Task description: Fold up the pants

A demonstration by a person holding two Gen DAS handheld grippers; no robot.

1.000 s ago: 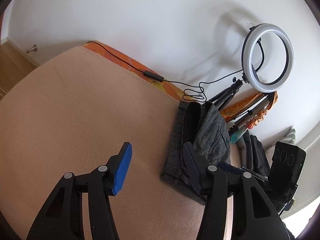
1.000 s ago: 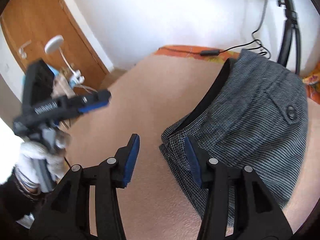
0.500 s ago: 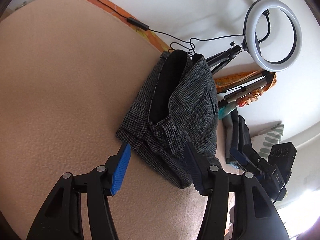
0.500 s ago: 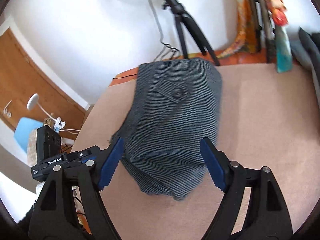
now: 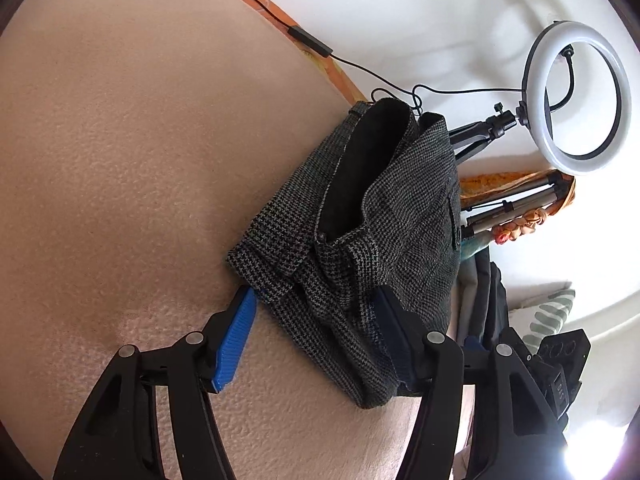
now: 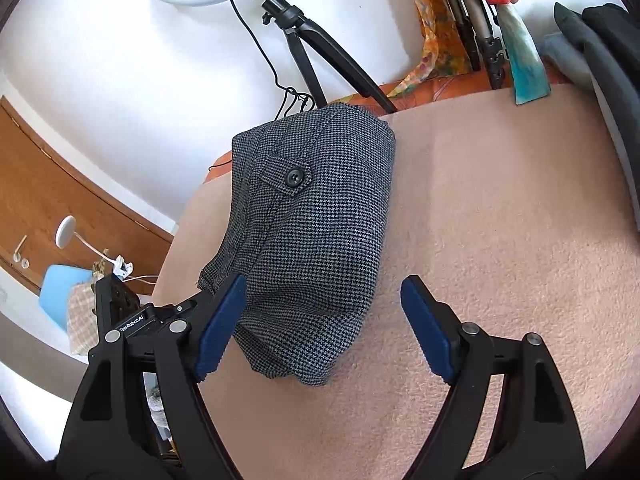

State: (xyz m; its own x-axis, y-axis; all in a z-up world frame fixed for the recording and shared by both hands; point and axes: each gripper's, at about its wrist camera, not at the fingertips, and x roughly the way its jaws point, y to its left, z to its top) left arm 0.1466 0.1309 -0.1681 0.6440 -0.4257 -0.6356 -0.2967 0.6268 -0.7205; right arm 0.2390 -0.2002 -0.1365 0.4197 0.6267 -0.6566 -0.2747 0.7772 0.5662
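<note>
The grey houndstooth pants (image 5: 376,232) lie folded in a compact bundle on the beige blanket (image 5: 120,160); the dark waistband lining shows on top. My left gripper (image 5: 312,320) is open, its blue fingers straddling the bundle's near edge, left pad at the corner. In the right wrist view the pants (image 6: 316,232) show a buttoned back pocket flap. My right gripper (image 6: 324,324) is open wide around the bundle's near end; the left pad touches the cloth, the right pad is apart from it. The left gripper's body (image 6: 132,320) shows at the left there.
A ring light (image 5: 578,96) on a black tripod (image 6: 320,48) stands against the white wall behind the pants, its cable (image 5: 312,40) along the bed's orange edge. Folded dark clothes (image 5: 488,304) lie right. A wooden door (image 6: 60,200) and lamp (image 6: 66,230) sit left.
Both grippers have closed in on the folded pants, which now fill more of each view. The right gripper swung round to the bundle's pocket side and opened wider.
</note>
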